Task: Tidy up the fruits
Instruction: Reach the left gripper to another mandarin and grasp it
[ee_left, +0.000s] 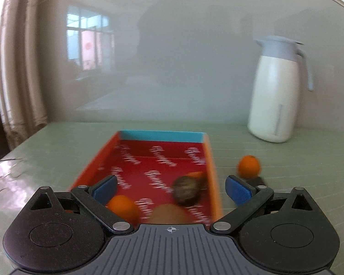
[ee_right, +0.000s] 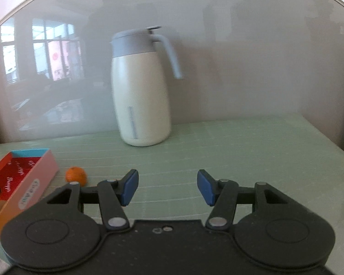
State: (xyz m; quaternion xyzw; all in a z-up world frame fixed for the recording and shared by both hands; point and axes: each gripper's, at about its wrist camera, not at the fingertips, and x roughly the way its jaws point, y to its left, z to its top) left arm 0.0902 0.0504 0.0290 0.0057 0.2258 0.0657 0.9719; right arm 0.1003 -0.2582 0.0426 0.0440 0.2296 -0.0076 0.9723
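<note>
1. Here, the left claw (ee_left: 170, 189) stands wide with nothing between its flat blue pads; its black linkage arms are matte, joined by round metal pins.
2. Just under and beyond that claw lies a shallow rectangular cardboard box (ee_left: 96, 158), with orange outer walls, a turquoise far wall and a glossy red floor printed with pale script.
3. Inside the box, near the claw, sit a smooth round orange (ee_left: 121, 207), a rough brownish round fruit (ee_left: 185, 190) and a tan rounded fruit (ee_left: 168, 214); all three are blurred, so their kind is hard to tell beyond colour and shape.
4. Outside the box, just beside its right wall, a second small orange (ee_left: 248, 165) rests on the desk (ee_left: 45, 151).
5. The right claw (ee_right: 167, 188) is likewise parted and empty, its blue pads apart over bare desk.
6. To its left in the right wrist view, the same loose orange (ee_right: 75, 176) sits just beside the box's pink outer side (ee_right: 37, 184), which carries a small oval label.
7. The desk (ee_right: 240, 146) has a pale green surface with thin lighter lines and a slight sheen.
8. Farther back stands an upright thermal jug (ee_right: 141, 100), a cream, smooth, rounded body with a grey-blue lid and curved handle, seen also at the right of the left wrist view (ee_left: 277, 96).
9. Behind it rises a frosted, glossy wall panel (ee_right: 240, 57) reflecting a window.
</note>
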